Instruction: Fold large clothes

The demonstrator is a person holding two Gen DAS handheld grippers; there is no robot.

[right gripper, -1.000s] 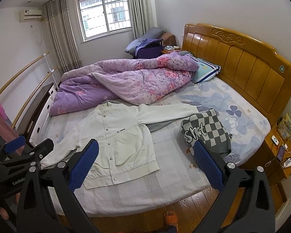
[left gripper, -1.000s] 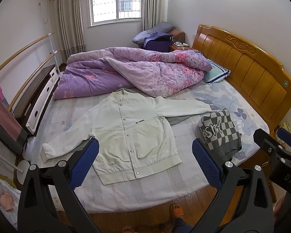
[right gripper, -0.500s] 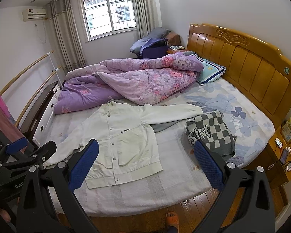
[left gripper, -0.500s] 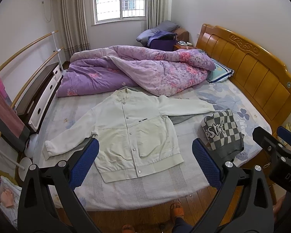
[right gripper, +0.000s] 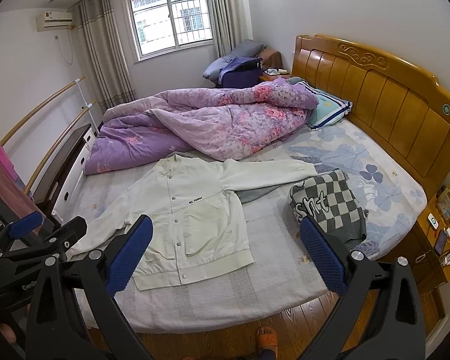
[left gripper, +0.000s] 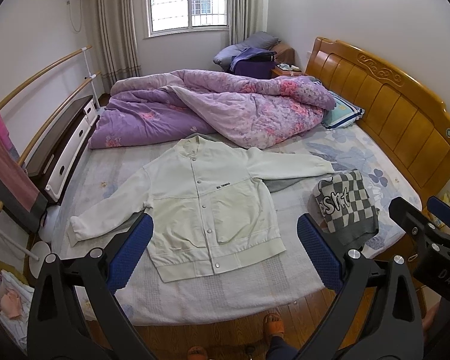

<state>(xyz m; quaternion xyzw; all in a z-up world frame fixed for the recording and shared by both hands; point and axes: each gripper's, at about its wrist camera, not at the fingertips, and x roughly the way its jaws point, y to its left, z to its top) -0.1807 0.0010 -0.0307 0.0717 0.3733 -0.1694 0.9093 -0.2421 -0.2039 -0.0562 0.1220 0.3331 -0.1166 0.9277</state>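
A white snap-front jacket (left gripper: 213, 204) lies flat and face up on the bed, sleeves spread out; it also shows in the right wrist view (right gripper: 192, 210). My left gripper (left gripper: 225, 249) is open and empty, held well above the bed's near edge in front of the jacket's hem. My right gripper (right gripper: 225, 252) is open and empty, at about the same height, to the right of the left one. A folded grey-and-white checkered sweater (left gripper: 345, 204) lies to the jacket's right, also in the right wrist view (right gripper: 327, 207).
A crumpled purple floral quilt (left gripper: 213, 108) fills the far half of the bed. A wooden headboard (left gripper: 390, 105) stands at the right, a dresser (left gripper: 63, 150) and clothes rail at the left. A nightstand (right gripper: 435, 240) with small items is at the right. My feet stand on the wooden floor (left gripper: 273, 324).
Both grippers have drifted slightly, so the bed and jacket shift a little in view. The jaws stay open and the clothes have not moved.
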